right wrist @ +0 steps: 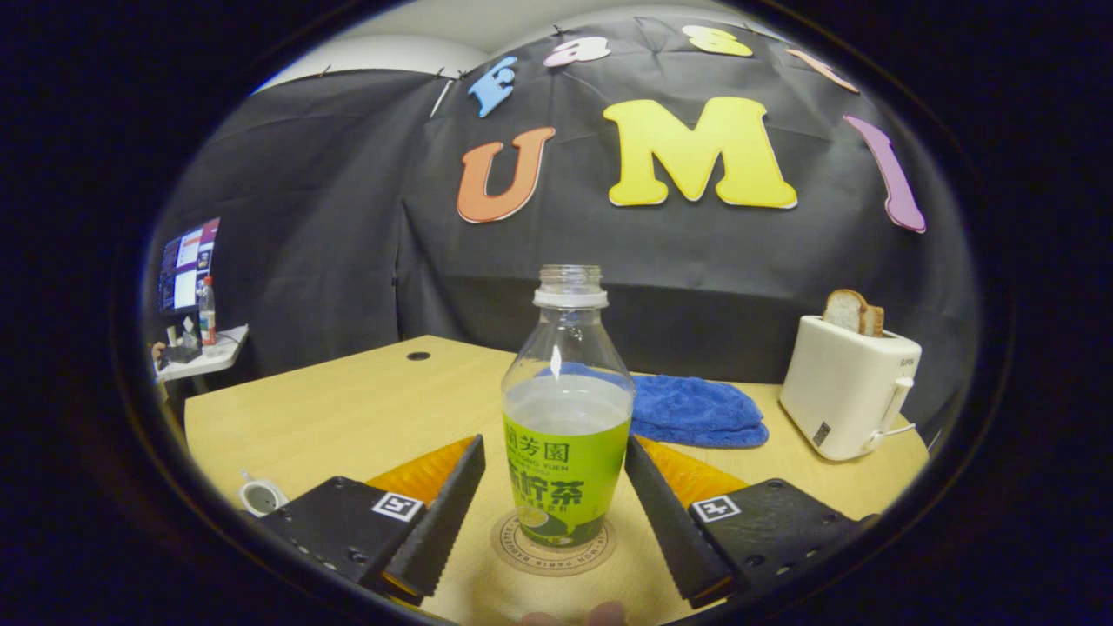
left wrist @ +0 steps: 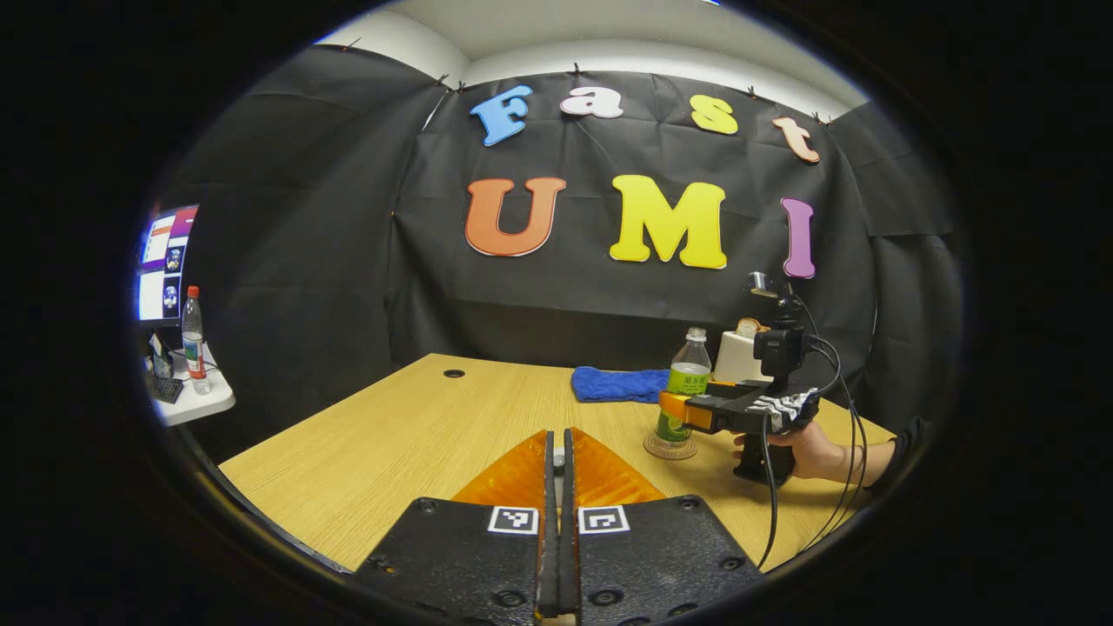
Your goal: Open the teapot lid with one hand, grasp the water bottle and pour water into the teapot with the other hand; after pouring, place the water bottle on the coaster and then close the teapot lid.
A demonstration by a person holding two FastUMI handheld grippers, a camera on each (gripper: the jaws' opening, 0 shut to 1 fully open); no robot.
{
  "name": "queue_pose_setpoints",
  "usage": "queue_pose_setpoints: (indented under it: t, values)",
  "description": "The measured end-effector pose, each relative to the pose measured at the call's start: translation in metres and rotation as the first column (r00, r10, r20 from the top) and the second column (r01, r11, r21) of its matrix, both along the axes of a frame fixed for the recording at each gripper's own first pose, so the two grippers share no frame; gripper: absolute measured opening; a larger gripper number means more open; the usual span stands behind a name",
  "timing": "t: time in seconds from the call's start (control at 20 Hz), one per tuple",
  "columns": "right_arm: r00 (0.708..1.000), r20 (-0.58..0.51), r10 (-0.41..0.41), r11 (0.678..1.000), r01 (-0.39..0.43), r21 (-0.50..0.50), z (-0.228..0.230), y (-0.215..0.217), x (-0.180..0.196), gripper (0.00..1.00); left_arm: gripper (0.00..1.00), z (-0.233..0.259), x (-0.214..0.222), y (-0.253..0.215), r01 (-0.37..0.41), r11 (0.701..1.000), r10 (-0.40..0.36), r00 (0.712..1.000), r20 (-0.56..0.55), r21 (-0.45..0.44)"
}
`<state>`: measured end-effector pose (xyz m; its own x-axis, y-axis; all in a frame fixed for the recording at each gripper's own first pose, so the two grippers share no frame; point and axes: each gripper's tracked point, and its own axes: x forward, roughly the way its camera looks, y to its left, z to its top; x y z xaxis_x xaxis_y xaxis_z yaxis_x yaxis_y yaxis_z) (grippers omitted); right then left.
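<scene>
Green-labelled clear plastic water bottle (right wrist: 567,417) is standing uncapped on a round coaster (right wrist: 554,544), between the right gripper (right wrist: 556,496) jaws, spread wide, not touching; left gripper (left wrist: 560,522) jaws are pressing together, empty.

My left gripper (left wrist: 557,461) has a black body with round screw heads and two small square black-and-white markers near the fingers. My right gripper (left wrist: 674,407), seen far right in the left gripper view, carries a black camera mount on top, black cables looping down, and a striped patch. My sleeve (left wrist: 904,439) looks dark, I think.
</scene>
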<state>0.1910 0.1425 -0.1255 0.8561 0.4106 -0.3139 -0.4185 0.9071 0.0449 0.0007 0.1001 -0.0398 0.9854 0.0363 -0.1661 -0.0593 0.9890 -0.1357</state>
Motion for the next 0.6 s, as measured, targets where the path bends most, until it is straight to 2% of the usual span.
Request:
queue_pose_setpoints:
  t: [0.05,0.35,0.55,0.6]
  values:
    - [1.000,0.009,-0.010,1.000,0.010,-0.011,0.004,-0.004,-0.005,0.99,0.03,0.000,0.002,-0.002,0.005,1.000,-0.005,1.000,0.004,0.004]
    - [0.995,0.080,-0.058,0.998,0.060,-0.019,0.040,-0.052,-0.067,0.96,0.03,-0.002,0.026,-0.027,0.078,0.997,-0.078,0.997,0.017,0.020]
    - [0.977,0.168,-0.134,0.991,0.135,0.005,0.075,-0.093,-0.111,0.98,0.03,-0.015,0.041,-0.045,0.118,0.992,-0.118,0.993,0.010,0.040]
    - [0.973,0.176,-0.146,0.989,0.144,0.022,0.081,-0.099,-0.122,0.96,0.03,-0.020,0.045,-0.045,0.111,0.992,-0.112,0.994,0.012,0.058]
